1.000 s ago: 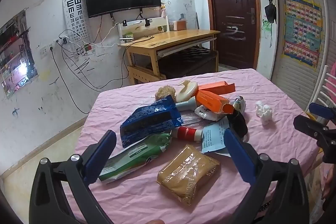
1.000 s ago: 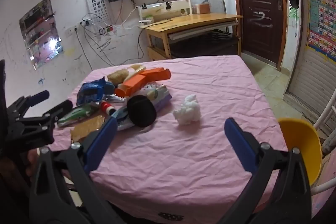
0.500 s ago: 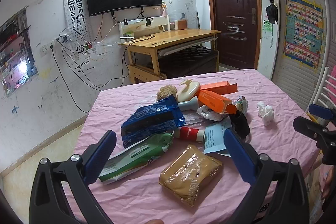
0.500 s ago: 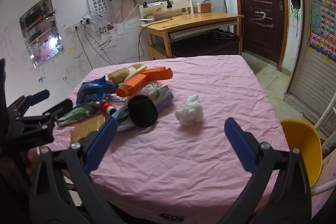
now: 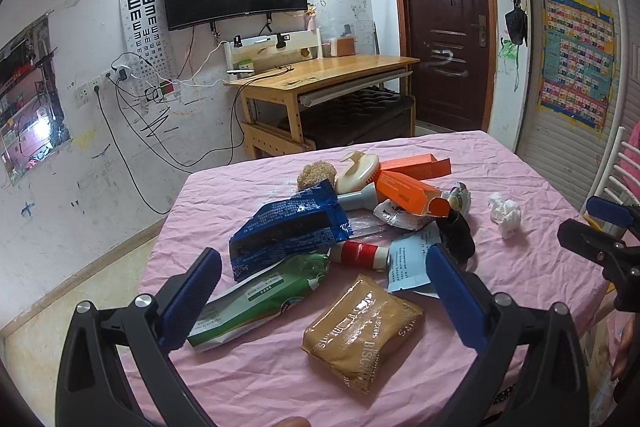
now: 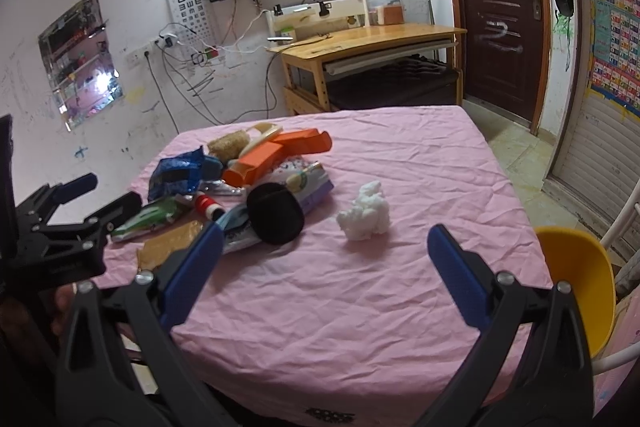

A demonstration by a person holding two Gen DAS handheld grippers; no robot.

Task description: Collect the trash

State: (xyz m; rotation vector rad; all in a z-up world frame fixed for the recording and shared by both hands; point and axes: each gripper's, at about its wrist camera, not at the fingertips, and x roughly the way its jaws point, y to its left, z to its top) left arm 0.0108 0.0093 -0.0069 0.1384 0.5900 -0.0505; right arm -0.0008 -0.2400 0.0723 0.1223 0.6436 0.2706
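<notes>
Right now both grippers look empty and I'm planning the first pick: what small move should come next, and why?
Probably ease the open right gripper forward and down over the crumpled white tissue. It lies alone on the pink tablecloth, apart from the pile.

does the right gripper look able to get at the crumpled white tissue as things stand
Probably yes. The right gripper is open and empty, and the crumpled white tissue lies alone on bare pink tablecloth just ahead of its fingers, apart from the trash pile.
</notes>
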